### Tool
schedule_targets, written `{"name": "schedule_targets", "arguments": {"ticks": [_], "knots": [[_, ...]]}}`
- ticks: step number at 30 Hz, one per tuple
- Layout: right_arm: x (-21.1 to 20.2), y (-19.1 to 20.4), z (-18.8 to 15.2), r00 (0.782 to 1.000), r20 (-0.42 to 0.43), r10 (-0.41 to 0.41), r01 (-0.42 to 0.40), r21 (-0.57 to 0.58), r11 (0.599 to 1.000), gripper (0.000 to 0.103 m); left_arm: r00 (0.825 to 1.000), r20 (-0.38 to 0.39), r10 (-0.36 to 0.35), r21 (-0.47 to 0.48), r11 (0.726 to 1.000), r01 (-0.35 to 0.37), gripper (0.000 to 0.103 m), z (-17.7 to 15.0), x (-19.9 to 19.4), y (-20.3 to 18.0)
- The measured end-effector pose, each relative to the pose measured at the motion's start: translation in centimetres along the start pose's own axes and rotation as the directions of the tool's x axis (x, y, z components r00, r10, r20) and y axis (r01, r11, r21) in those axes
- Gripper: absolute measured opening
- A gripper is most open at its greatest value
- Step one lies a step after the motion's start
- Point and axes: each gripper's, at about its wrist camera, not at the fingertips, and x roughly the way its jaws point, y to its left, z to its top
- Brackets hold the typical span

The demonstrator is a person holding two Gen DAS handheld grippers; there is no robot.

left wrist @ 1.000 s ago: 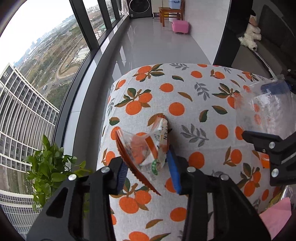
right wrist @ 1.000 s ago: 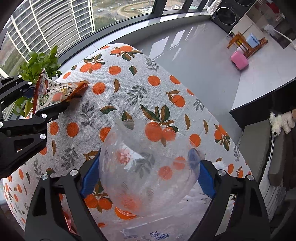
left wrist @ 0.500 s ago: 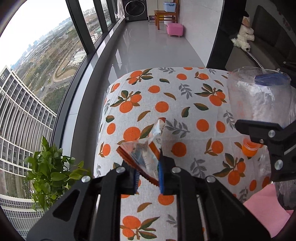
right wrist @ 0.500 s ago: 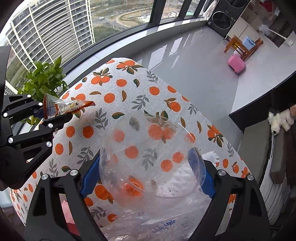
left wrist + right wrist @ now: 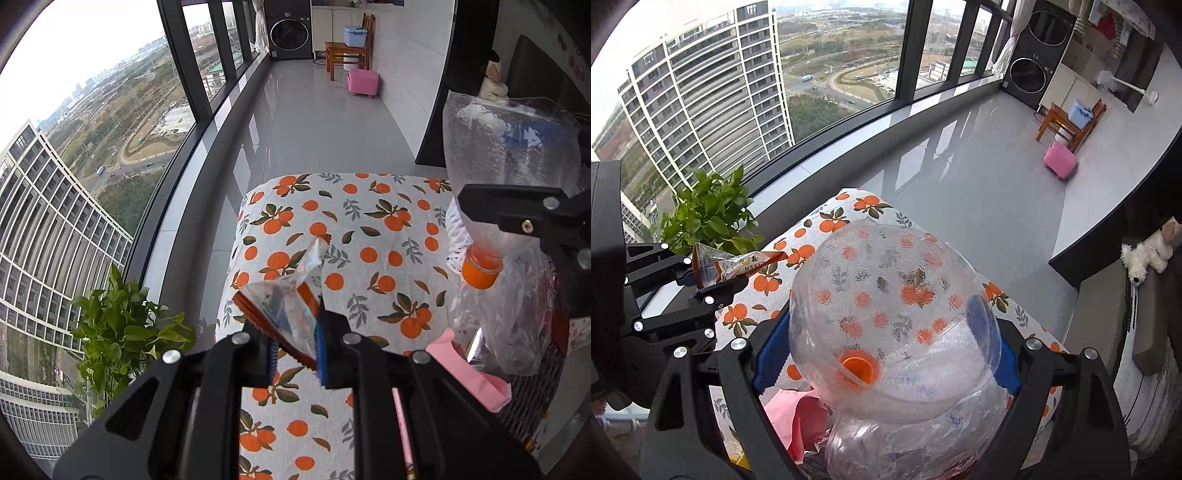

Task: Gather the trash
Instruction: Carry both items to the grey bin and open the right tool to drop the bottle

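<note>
A: Orange-edged snack wrapper (image 5: 291,314), crinkly foil, pinched between the blue pads of the left gripper (image 5: 297,354). Jaws nearly together on it, off the table (image 5: 373,236).

B: Jaws just finished closing on it?

A: Yes, wrapper between them. It hangs above the near-left part of the table with the orange-print cloth.

B: Right side?

A: Right gripper (image 5: 886,350) spread wide, pads pressing either side of a cut clear plastic bottle (image 5: 894,314), neck down, orange cap (image 5: 858,367) at the bottom. Held over the table's near-right corner.

B: Under it?

A: Clear plastic bag (image 5: 916,446) and something pink (image 5: 798,410), below the bottle at the table's near edge. Can't tell what the pink thing is.

B: Farther out?

A: Potted green plant (image 5: 709,218) left of the table by the window. Beyond the table, grey floor, then pink stool (image 5: 363,81), wooden chair (image 5: 349,50), washing machine (image 5: 290,35) at the far end.
</note>
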Motion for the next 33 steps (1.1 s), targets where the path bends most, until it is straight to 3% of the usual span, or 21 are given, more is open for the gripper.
{"name": "schedule_targets", "arguments": {"ticks": [8,14,19,24,29,33], "knots": [[-9.1,-2.2,-3.6,0.993,0.112,0.02,-0.027,0.059,0.998,0.085,0.999,0.028,0.043,0.025,0.999,-0.043,0.017,-0.7,-6.7,-4.4],[-14.4,-6.8,-10.0,0.991,0.131,0.003,-0.023,0.15,0.988,0.085,0.999,0.047,0.024,0.08,0.996,-0.028,0.017,-1.4,-11.0,-11.6],[-17.8,-13.3,-18.7,0.995,0.082,-0.057,0.031,0.282,0.959,0.085,0.998,0.046,-0.047,0.14,0.989,0.04,0.017,-2.0,-13.4,-20.7],[-19.9,-20.8,-29.3,0.99,-0.025,-0.139,0.137,0.416,0.899,0.085,0.988,0.014,-0.154,0.204,0.968,0.148,0.017,-3.3,-13.8,-31.9],[-20.3,-27.0,-38.7,0.975,-0.125,-0.186,0.224,0.497,0.838,0.085,0.968,-0.053,-0.244,0.252,0.935,0.249,0.017,-6.1,-11.4,-42.6],[-17.9,-30.9,-45.7,0.966,-0.175,-0.187,0.253,0.535,0.806,0.085,0.955,-0.118,-0.273,0.268,0.917,0.296,0.017,-9.3,-8.0,-49.8]]}}
